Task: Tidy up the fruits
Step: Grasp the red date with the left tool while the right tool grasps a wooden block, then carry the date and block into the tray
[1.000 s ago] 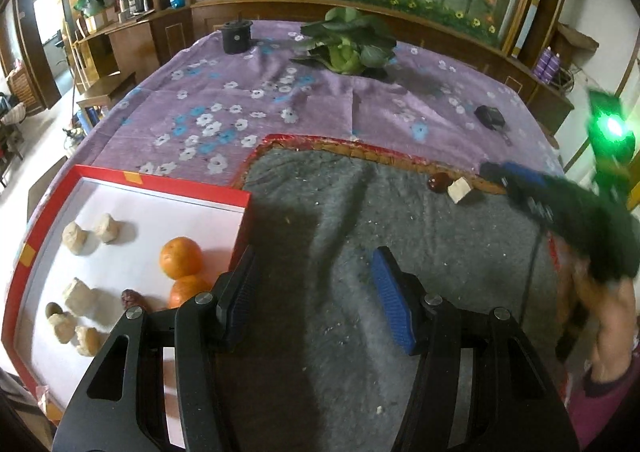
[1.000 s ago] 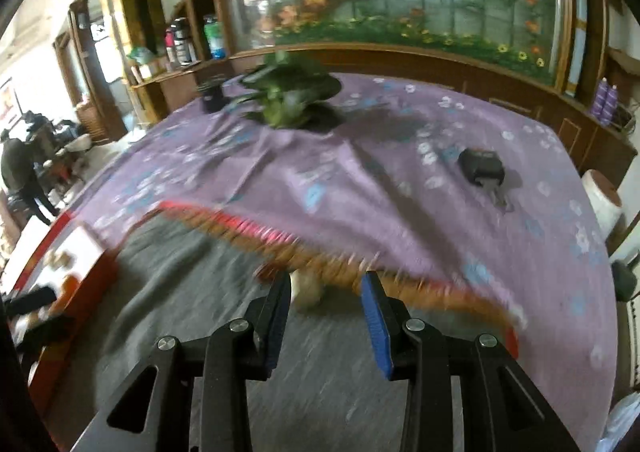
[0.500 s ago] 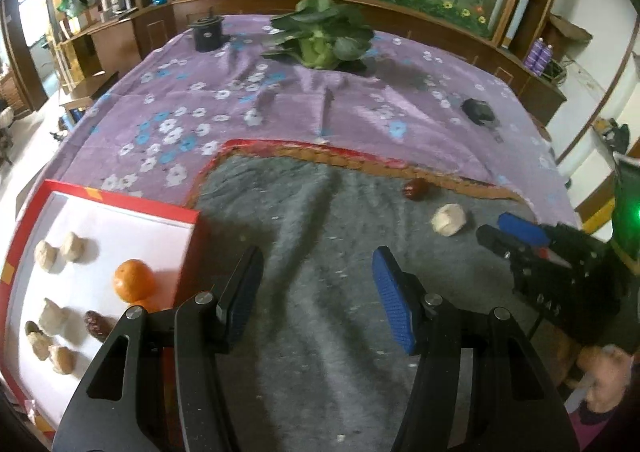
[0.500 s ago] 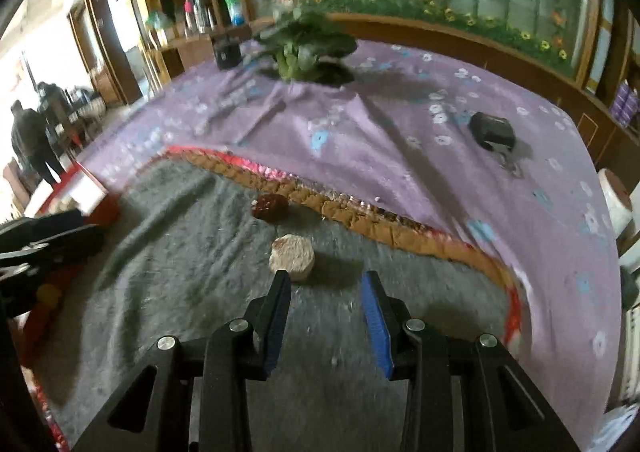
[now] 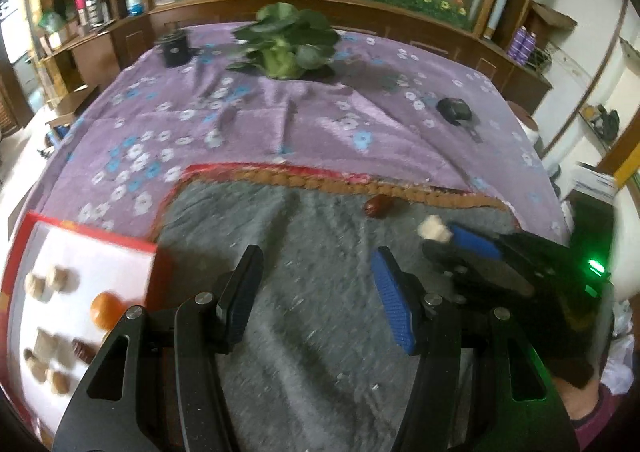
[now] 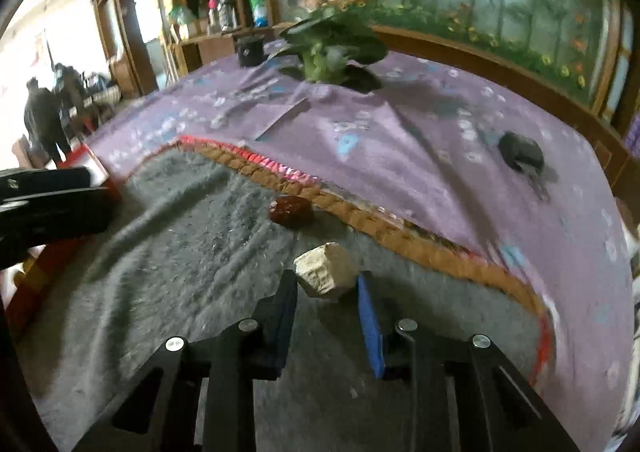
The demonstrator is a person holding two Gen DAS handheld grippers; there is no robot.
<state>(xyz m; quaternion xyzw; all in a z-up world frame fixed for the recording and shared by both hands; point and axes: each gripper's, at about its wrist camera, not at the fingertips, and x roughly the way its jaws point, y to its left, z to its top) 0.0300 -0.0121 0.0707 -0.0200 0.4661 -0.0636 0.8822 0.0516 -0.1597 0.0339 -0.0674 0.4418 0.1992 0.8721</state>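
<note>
A pale tan lump [image 6: 326, 271] lies on the grey mat [image 6: 180, 252], right between the tips of my open right gripper [image 6: 327, 284]; it also shows in the left wrist view [image 5: 434, 230]. A dark red date [image 6: 291, 210] lies just beyond it, also seen from the left [image 5: 378, 206]. My left gripper [image 5: 316, 284] is open and empty above the mat. The red-rimmed white tray [image 5: 92, 248] at left holds an orange [image 5: 106, 304], a date [image 5: 82, 348] and several pale lumps.
A purple flowered cloth [image 5: 320, 123] covers the table beyond the mat. On it stand a leafy green plant [image 5: 286, 37], a black cup [image 5: 175, 47] and a black key fob [image 5: 453, 109]. Wooden cabinets ring the table.
My right gripper has moved forward and down until the pale lump sits between its fingertips. The left gripper has drifted right, away from the tray.
</note>
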